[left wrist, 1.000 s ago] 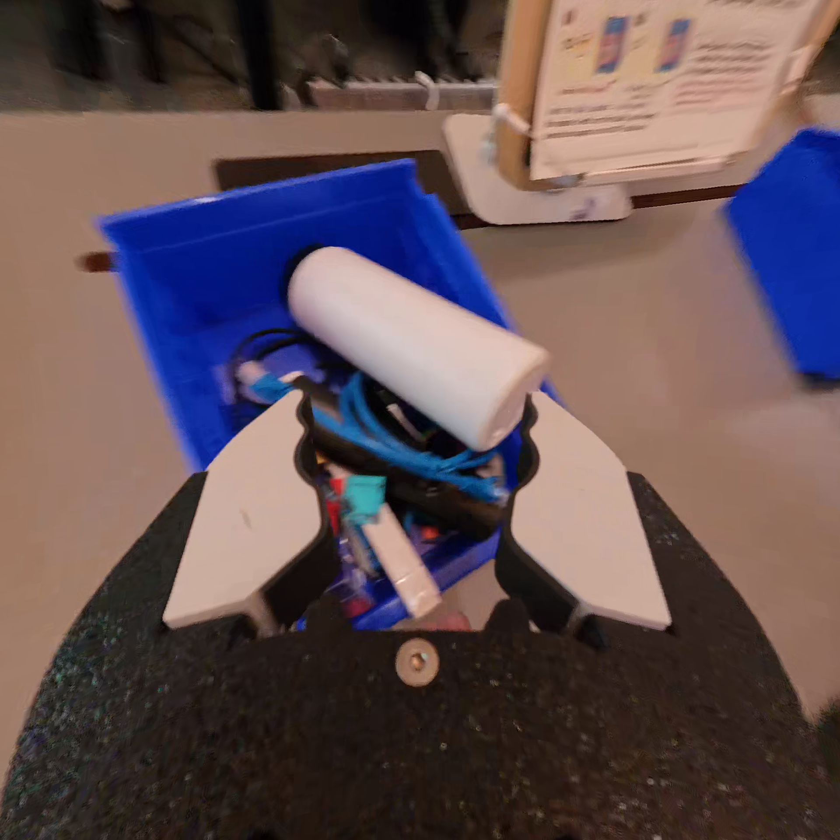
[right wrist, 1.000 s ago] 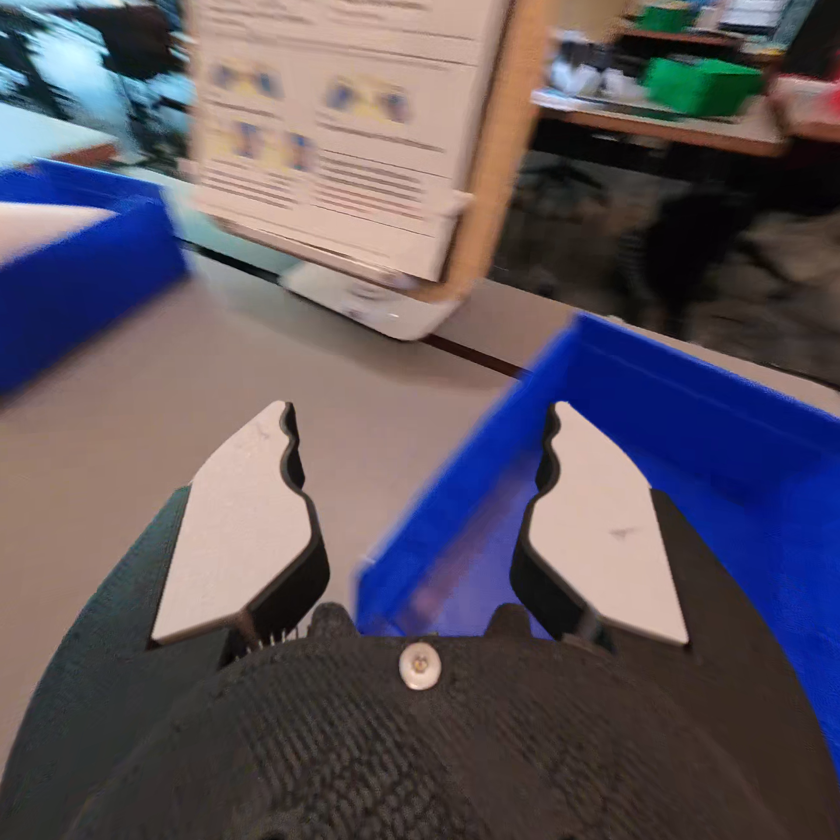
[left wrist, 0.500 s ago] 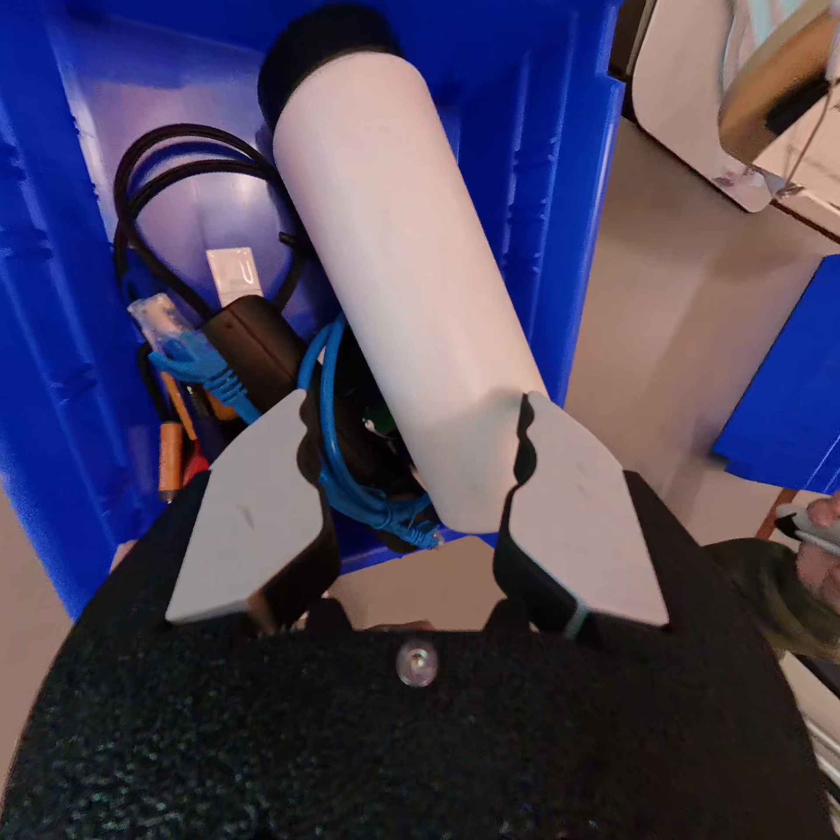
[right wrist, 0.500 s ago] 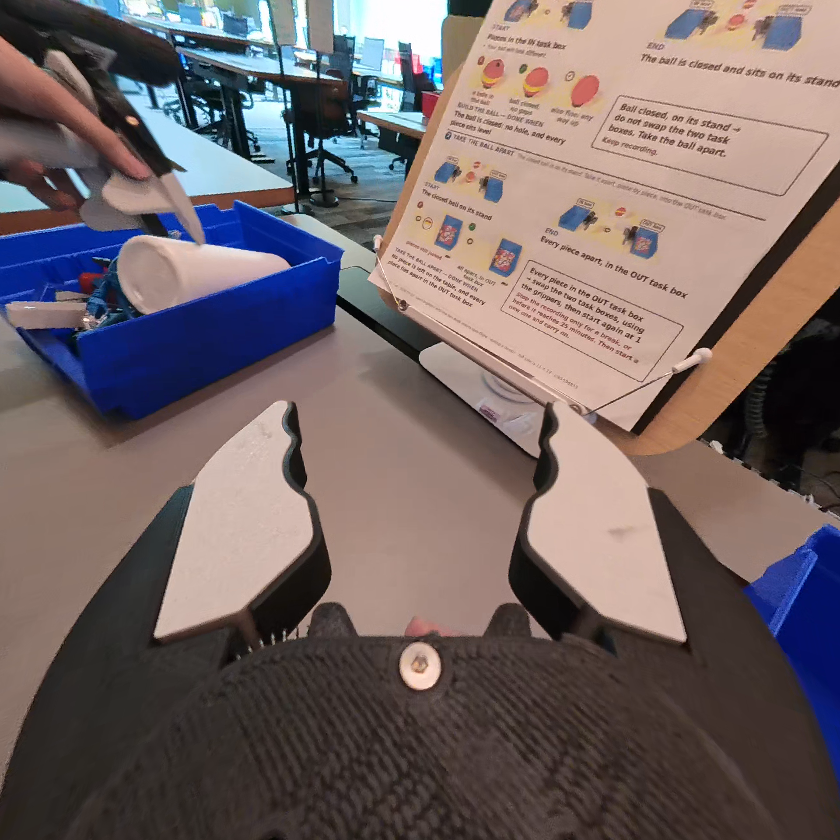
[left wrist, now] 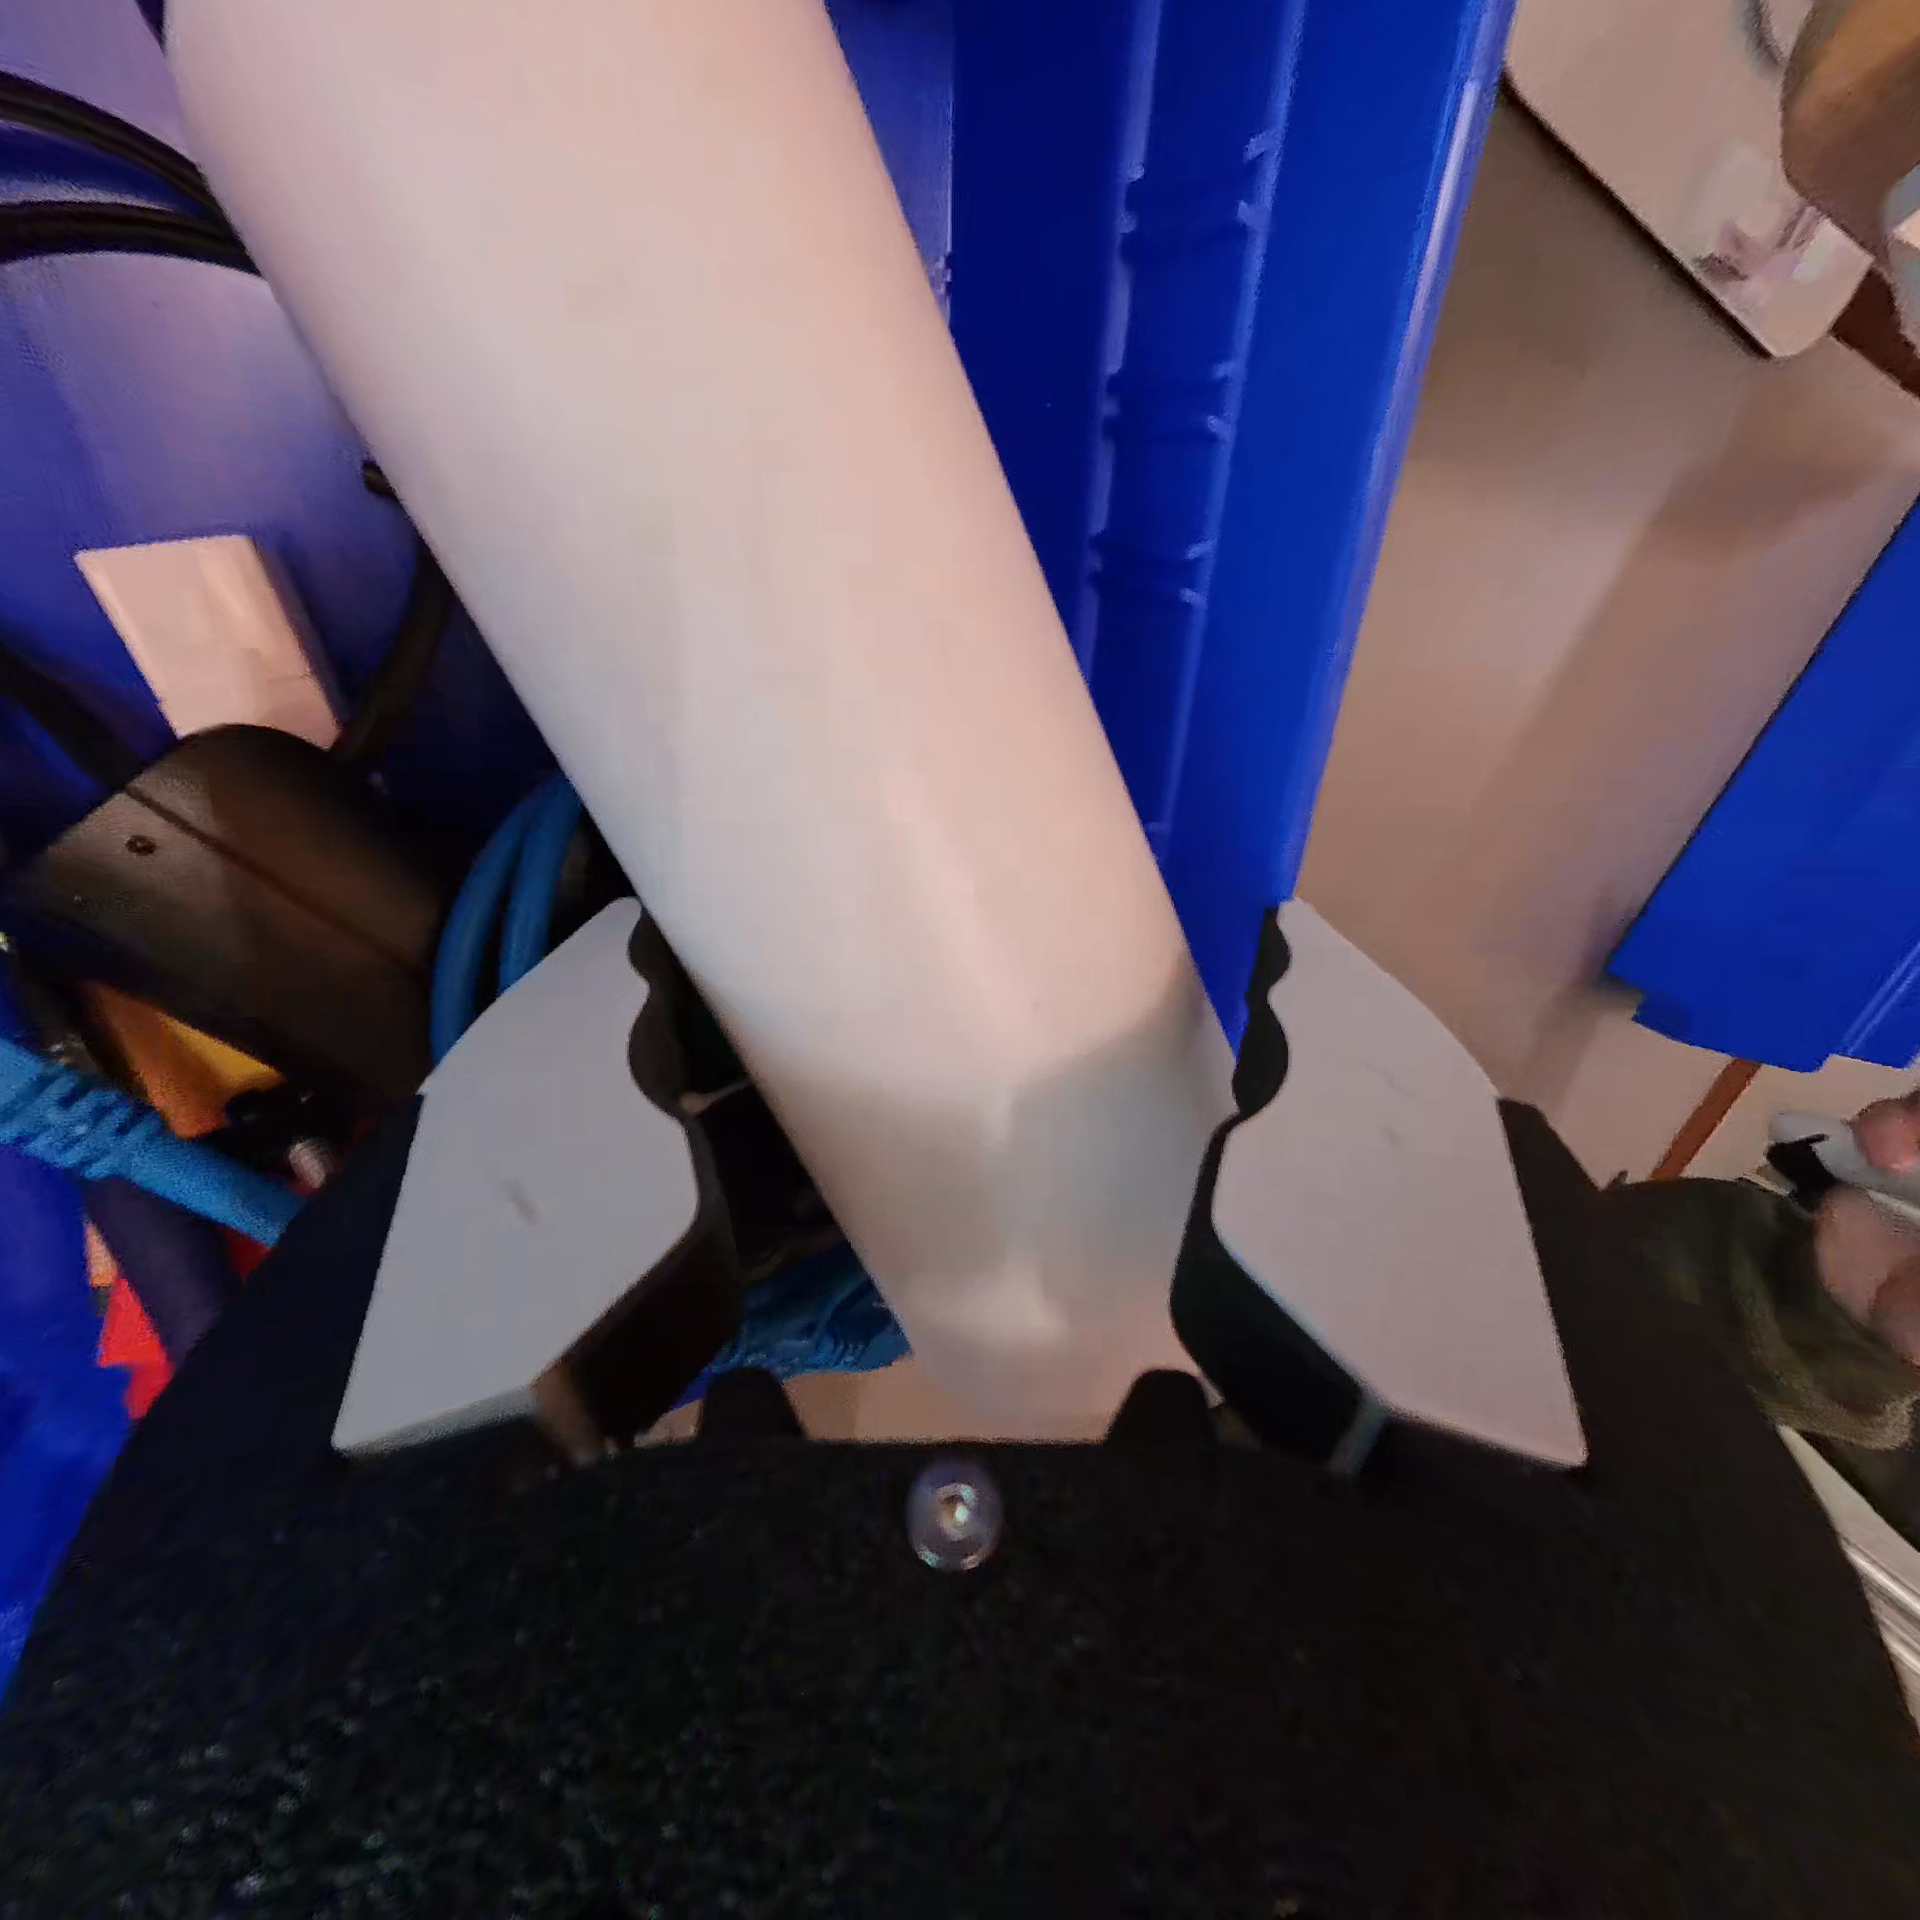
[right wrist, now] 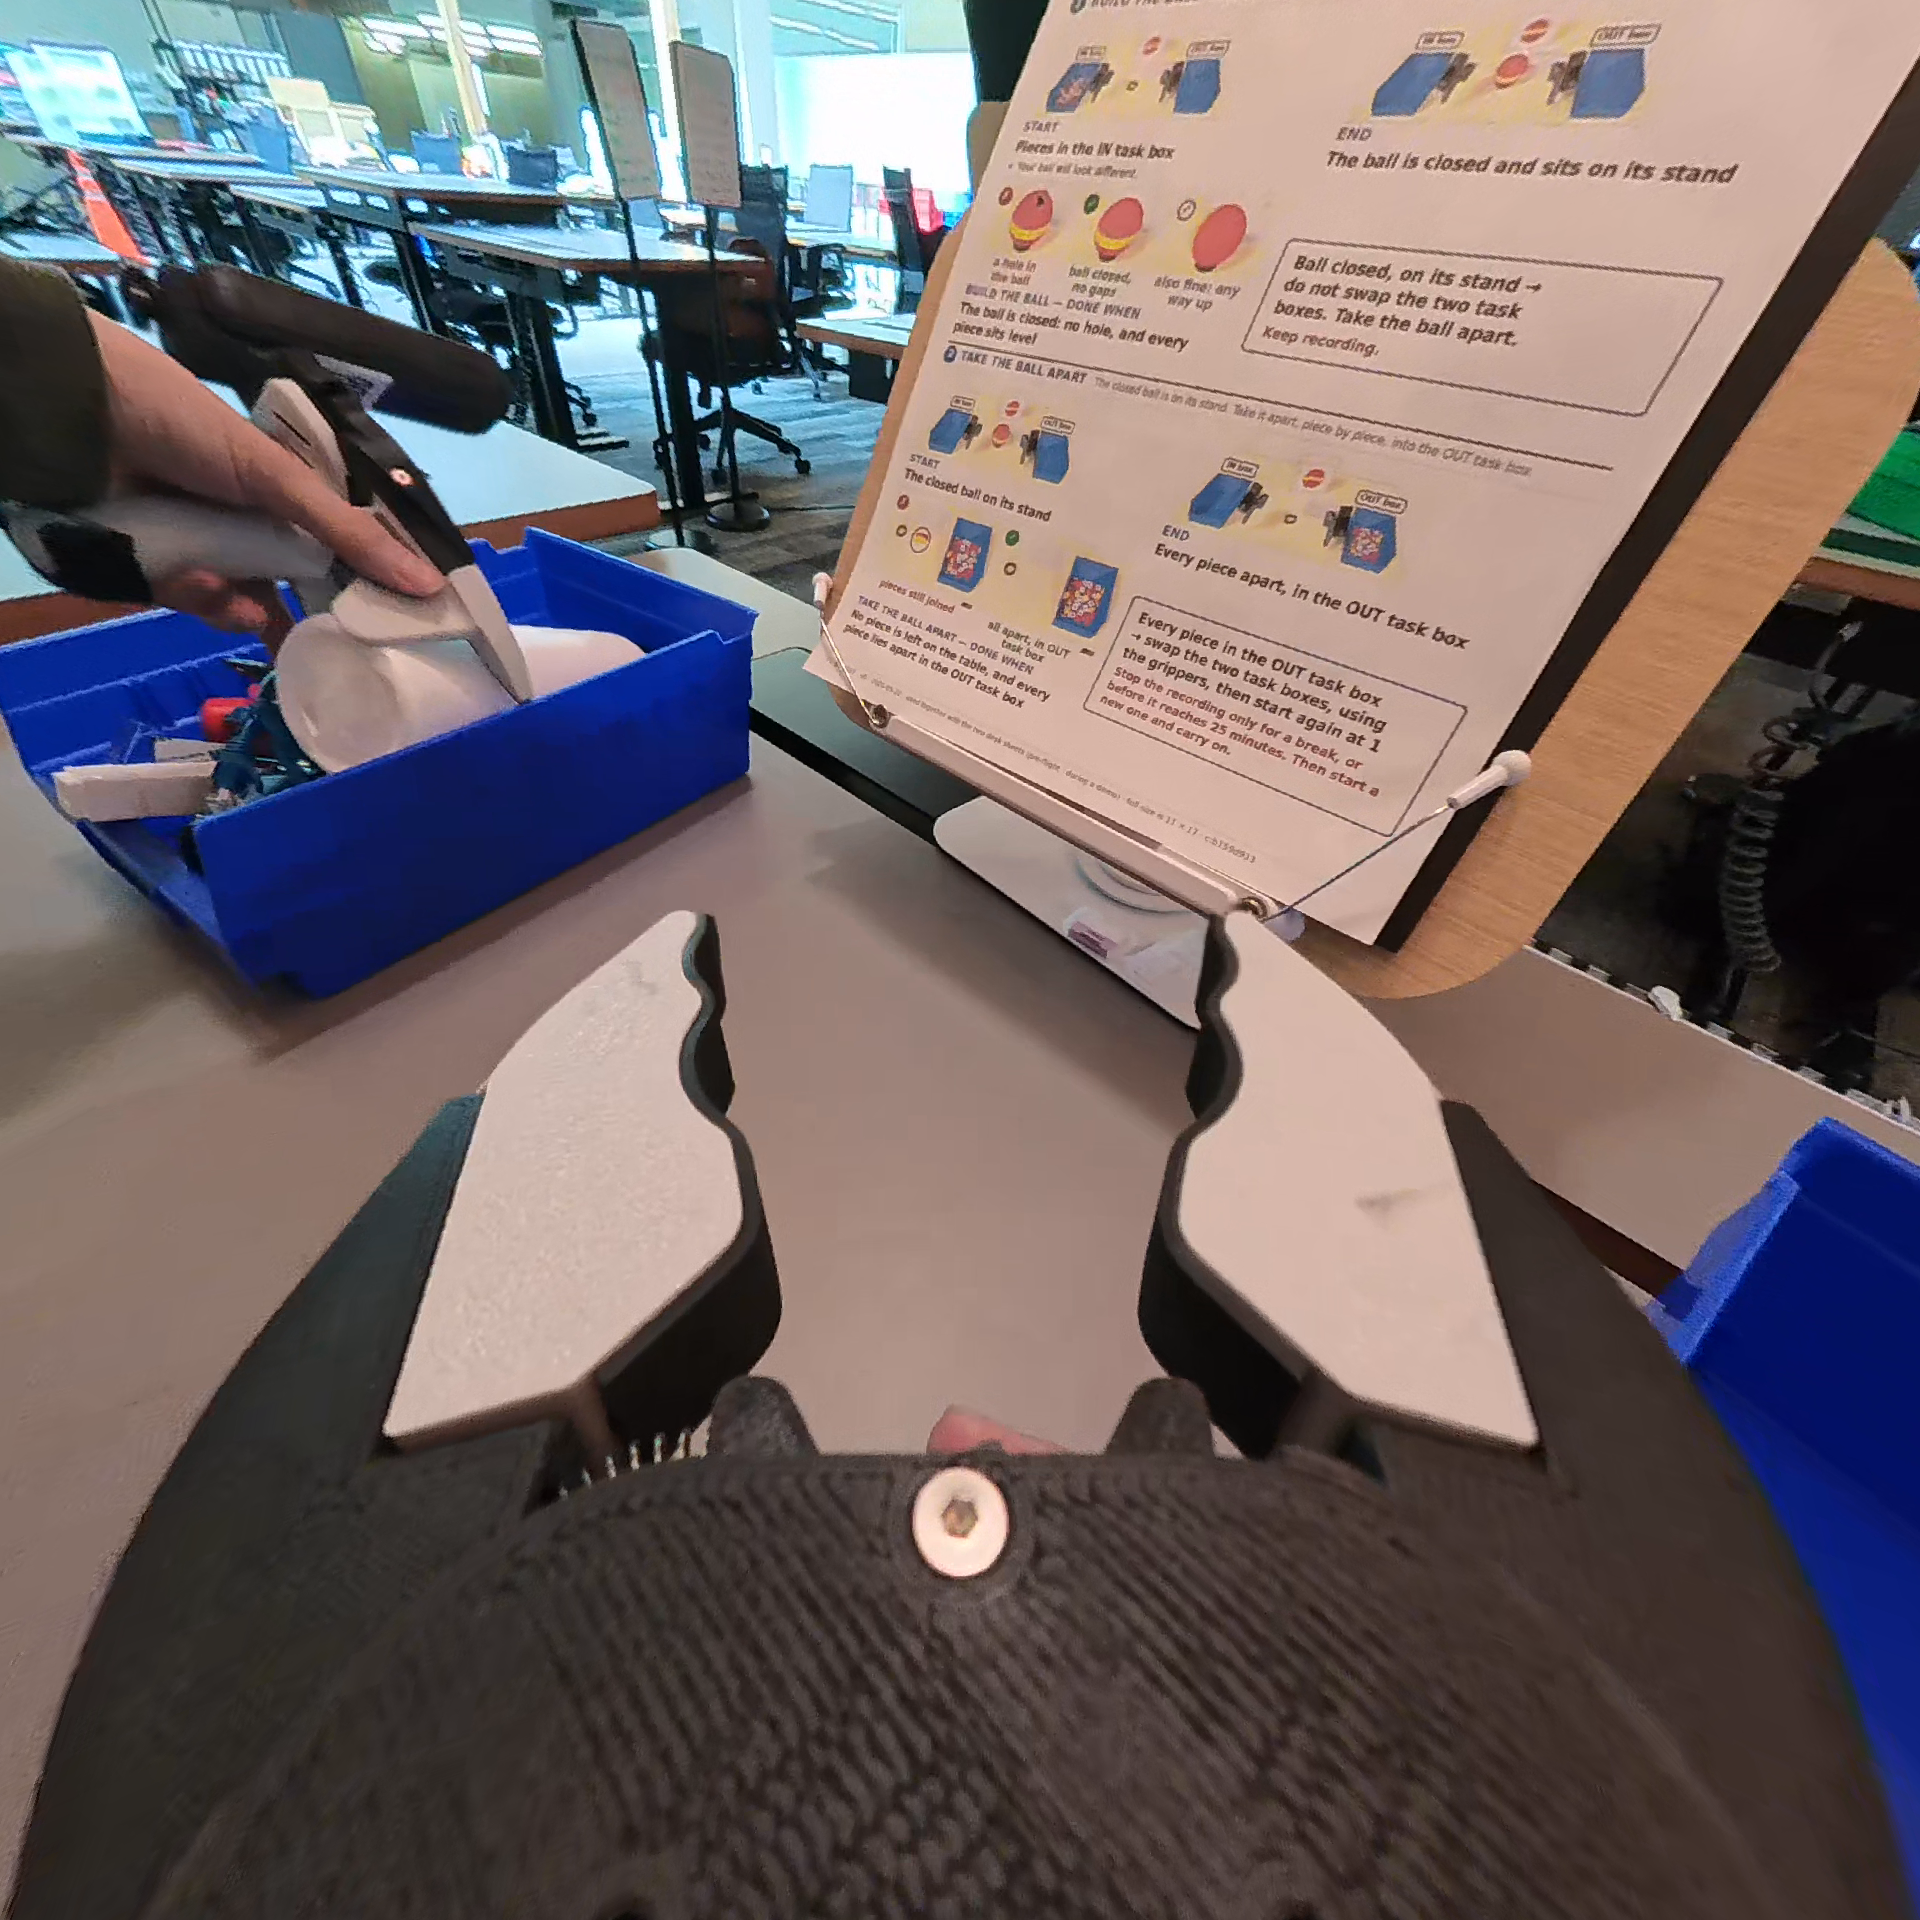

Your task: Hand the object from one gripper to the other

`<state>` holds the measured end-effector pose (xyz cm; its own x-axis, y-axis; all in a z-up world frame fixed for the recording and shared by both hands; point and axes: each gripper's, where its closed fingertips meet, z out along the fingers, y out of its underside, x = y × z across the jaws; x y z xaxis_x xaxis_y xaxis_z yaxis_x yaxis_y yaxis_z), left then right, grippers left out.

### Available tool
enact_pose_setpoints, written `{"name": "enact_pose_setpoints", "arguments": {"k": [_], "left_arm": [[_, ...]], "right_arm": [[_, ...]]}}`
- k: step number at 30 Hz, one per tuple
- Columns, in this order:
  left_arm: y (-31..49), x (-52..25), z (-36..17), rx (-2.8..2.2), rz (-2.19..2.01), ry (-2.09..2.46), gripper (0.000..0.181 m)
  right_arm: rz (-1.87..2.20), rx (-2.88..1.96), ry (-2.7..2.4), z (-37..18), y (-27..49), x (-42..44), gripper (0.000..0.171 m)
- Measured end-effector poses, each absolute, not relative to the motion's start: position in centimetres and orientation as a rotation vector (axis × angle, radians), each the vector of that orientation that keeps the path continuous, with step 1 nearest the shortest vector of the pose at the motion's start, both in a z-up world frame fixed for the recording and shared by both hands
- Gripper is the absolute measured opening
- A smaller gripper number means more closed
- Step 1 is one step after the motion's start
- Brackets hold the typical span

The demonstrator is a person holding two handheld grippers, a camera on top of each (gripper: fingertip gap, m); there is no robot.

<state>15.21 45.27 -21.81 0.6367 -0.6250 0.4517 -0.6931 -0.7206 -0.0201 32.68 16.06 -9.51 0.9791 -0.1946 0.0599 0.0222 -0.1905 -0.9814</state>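
A white cylinder [left wrist: 727,623] lies tilted in a blue bin [left wrist: 1174,416], on top of cables. My left gripper [left wrist: 951,925] is open and straddles the cylinder's near end. The right finger is close against the cylinder and there is a gap at the left finger. In the right wrist view the left gripper [right wrist: 457,623], held in a hand, sits down over the cylinder [right wrist: 395,686] in the bin [right wrist: 468,831] at far left. My right gripper [right wrist: 956,935] is open and empty, above the grey table [right wrist: 935,1143], well to the right of the bin.
The bin also holds a blue cable [left wrist: 499,914], a black adapter [left wrist: 239,883] and small parts. A second blue bin [right wrist: 1808,1299] stands at the right. An instruction sheet on a wooden stand [right wrist: 1299,416] stands at the back of the table.
My left gripper has moved down and forward into the bin, so the cylinder's end now lies between its open fingers. My right gripper swung left earlier and now holds still.
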Motion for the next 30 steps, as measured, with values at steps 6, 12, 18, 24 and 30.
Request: {"name": "enact_pose_setpoints", "arguments": {"k": [6, 12, 18, 24, 30], "left_arm": [[44.4, 15.0, -21.5, 2.621, 0.703, -1.143, 0.093], [44.1, 15.0, -20.9, 2.551, 0.887, -1.27, 0.084], [45.0, 14.8, -18.3, 2.532, 1.131, -1.378, 0.083], [46.2, 14.3, -13.7, 2.543, 1.408, -1.467, 0.083], [45.0, 13.2, -5.8, 2.531, 1.752, -1.721, 0.083]], "right_arm": [[-0.188, -1.771, 0.139, -10.0, 16.2, 32.8, 0.085], [-0.202, -1.774, 0.136, -10.0, 16.1, 32.9, 0.084], [-0.206, -1.779, 0.162, -10.2, 15.7, 33.5, 0.083], [-0.211, -1.773, 0.182, -10.2, 15.4, 33.9, 0.083], [-0.179, -1.758, 0.163, -10.0, 16.0, 33.0, 0.082]]}}
